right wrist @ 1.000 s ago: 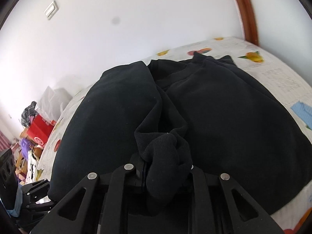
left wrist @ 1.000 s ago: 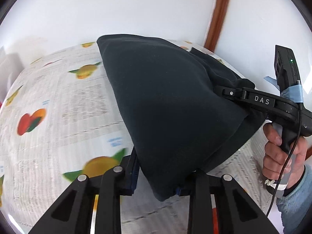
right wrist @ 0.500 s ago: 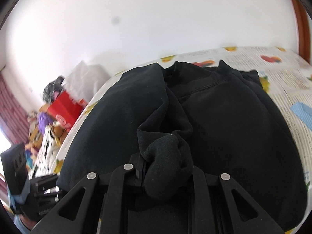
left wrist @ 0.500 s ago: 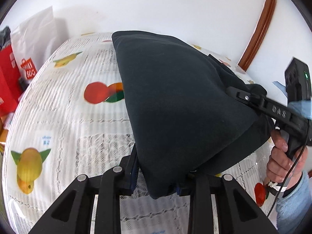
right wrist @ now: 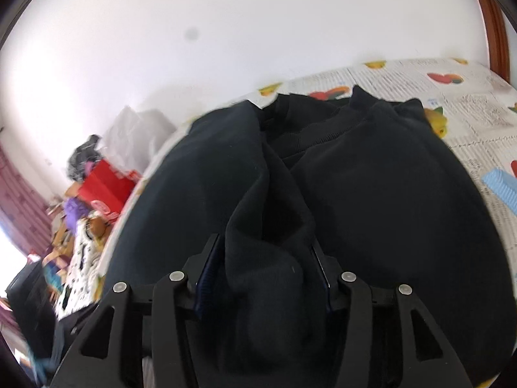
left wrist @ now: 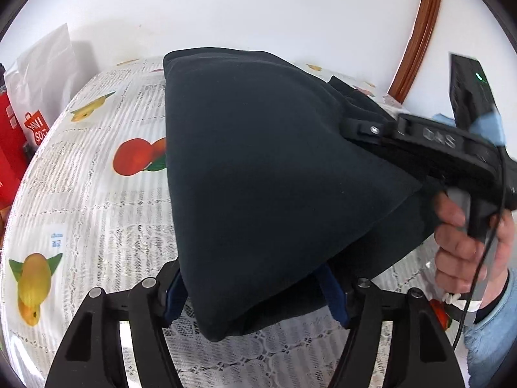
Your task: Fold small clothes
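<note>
The left gripper has just been opening: its blue pads stand apart on either side of a folded corner of the dark sweatshirt, and a gap shows beside each pad, so nothing is clamped there. From this view the garment runs forward from the jaws as a broad folded slab lying on the fruit-printed tablecloth. To its right, this view alone shows the right gripper from the side, reaching in over the cloth's far edge, with the person's hand around its handle and a pale blue sleeve below. The right wrist view gives what the left cannot: the ribbed neckline ahead of the fingers and a bunched fold of sweatshirt sitting between the right jaws, which have likewise just been opening. Whether their pads touch the fabric cannot be told. A red bag lies beyond the table's left edge.
</note>
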The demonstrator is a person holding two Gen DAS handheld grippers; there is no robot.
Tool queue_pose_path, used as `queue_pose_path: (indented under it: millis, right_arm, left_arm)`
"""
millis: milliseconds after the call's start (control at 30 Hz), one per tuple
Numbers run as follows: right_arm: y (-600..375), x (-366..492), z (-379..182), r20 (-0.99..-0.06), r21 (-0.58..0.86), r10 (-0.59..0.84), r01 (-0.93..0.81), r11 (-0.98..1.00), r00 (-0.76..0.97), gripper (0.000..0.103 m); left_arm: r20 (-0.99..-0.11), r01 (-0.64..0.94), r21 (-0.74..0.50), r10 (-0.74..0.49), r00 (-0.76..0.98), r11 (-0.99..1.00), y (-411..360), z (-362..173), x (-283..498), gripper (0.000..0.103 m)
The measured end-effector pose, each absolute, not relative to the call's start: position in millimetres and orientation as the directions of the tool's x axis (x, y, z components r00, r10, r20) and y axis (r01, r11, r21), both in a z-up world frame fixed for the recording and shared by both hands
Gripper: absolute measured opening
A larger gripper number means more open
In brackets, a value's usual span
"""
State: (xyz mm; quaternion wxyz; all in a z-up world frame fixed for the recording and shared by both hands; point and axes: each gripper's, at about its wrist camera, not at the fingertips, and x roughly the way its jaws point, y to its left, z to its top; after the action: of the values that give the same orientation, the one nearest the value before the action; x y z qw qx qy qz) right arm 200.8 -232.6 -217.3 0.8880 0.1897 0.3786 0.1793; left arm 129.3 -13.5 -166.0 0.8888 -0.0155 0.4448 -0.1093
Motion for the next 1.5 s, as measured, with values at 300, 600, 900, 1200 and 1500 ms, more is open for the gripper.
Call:
queue_pose_path:
  millis: [300,600,900,1200,1500]
  right_arm:
    - [-241,181,-177,-0.497,0.379,0.432,-0.260,0.888,0.753,0.012]
    - [-355,137,-197,-0.489,0.479,0.318,-0.055,0.876,0.812,0.012]
    - [-345,142,-207,-0.563,0.389,0.297,-0.070,0.919,0.771,0.037]
    - [-335,189,-208,-0.639,0.356,0.289,-0.058,0.933,0.713,0.014]
    - [-378,146,-199,-0.467,0.473,0.274,-0.024,0.881,0.841,0.007]
  left_arm:
    - [-0.784,0.144,-0.095,-0.163,0.598,0.985,-12,-166,129,0.069]
    - [-0.785,0.146,-0.071,-0.146,0.602,0.987,-13,-166,131,0.069]
    - [-0.776,0.226,-0.125,-0.237,0.584,0.966,-25,-158,135,0.068]
    - [-0.794,0.193,-0.065,-0.168,0.585,0.979,-49,-167,153,0.072]
    - [-0.799,0.153,-0.059,-0.138,0.585,0.987,-48,-169,159,0.072]
